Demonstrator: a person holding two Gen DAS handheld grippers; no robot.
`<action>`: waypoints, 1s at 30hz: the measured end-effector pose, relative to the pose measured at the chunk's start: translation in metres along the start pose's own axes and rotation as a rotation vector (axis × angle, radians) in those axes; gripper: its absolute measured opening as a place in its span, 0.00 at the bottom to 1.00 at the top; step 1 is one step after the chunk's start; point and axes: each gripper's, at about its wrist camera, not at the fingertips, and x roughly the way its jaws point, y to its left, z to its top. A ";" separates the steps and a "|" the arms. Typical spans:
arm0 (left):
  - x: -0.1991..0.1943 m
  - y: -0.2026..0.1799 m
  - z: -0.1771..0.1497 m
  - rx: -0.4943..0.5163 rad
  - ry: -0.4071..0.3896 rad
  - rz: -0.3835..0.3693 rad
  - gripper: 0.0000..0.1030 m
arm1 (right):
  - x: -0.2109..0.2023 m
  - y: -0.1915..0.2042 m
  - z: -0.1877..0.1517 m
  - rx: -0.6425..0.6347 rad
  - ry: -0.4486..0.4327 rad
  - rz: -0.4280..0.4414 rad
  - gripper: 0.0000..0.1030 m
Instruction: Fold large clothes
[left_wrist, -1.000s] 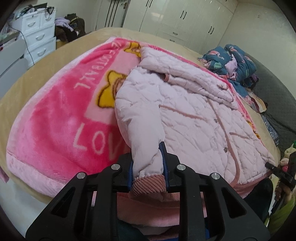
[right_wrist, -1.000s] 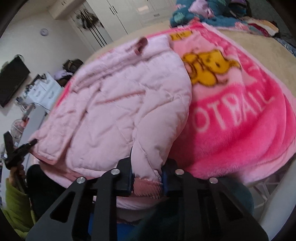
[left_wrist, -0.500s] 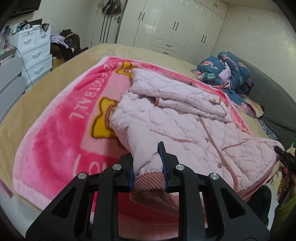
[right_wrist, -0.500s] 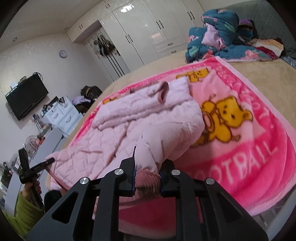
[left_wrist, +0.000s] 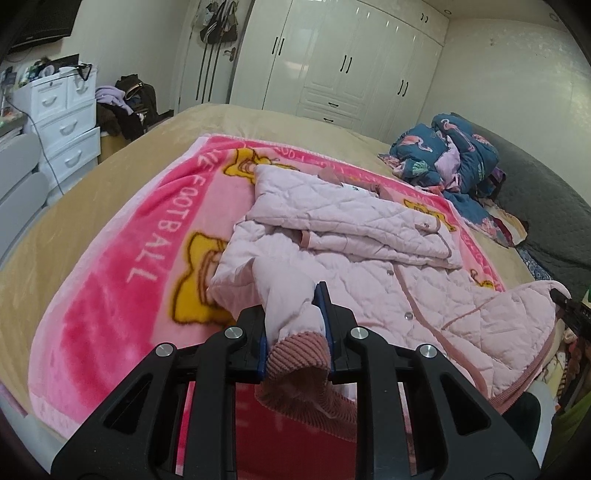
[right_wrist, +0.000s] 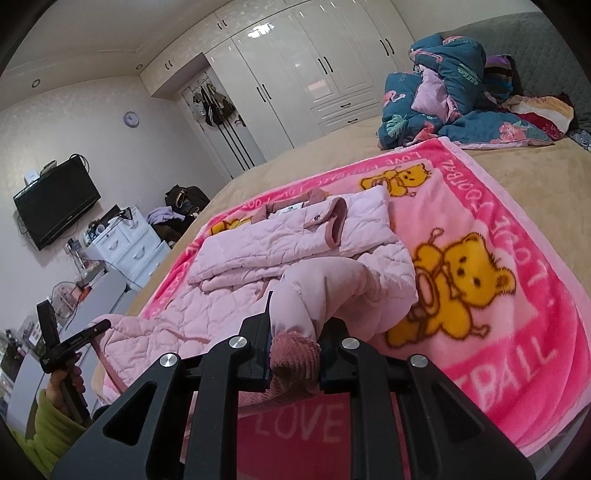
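Observation:
A pale pink quilted jacket (left_wrist: 369, 254) lies on a bright pink bear-print blanket (left_wrist: 122, 280) on the bed, its upper part folded down. My left gripper (left_wrist: 295, 332) is shut on a sleeve by its ribbed dusty-pink cuff (left_wrist: 299, 354) and holds it lifted above the blanket. My right gripper (right_wrist: 293, 339) is shut on the other sleeve at its ribbed cuff (right_wrist: 293, 350), also lifted. The jacket (right_wrist: 295, 251) also shows in the right wrist view. Each gripper appears at the edge of the other's view, at the jacket's raised hem corner (left_wrist: 532, 295).
A heap of blue patterned bedding (left_wrist: 450, 155) lies at the far right of the bed. White drawers (left_wrist: 62, 110) and dark clothes stand left of the bed. White wardrobes (left_wrist: 332, 62) line the far wall. A TV (right_wrist: 55, 203) hangs on the wall.
Both grippers have risen and pulled back with the sleeve cuffs, lifting the sleeves and the jacket's near hem off the blanket. Both cameras now tilt up, showing more of the room.

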 end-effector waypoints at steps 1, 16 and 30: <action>0.002 -0.001 0.003 0.000 -0.002 0.000 0.13 | 0.001 0.000 0.002 0.000 -0.002 -0.003 0.15; 0.032 -0.007 0.051 0.018 -0.031 0.005 0.13 | 0.029 -0.010 0.042 0.025 -0.042 -0.005 0.15; 0.079 -0.005 0.119 0.006 -0.113 0.017 0.13 | 0.075 -0.029 0.099 0.048 -0.135 -0.029 0.15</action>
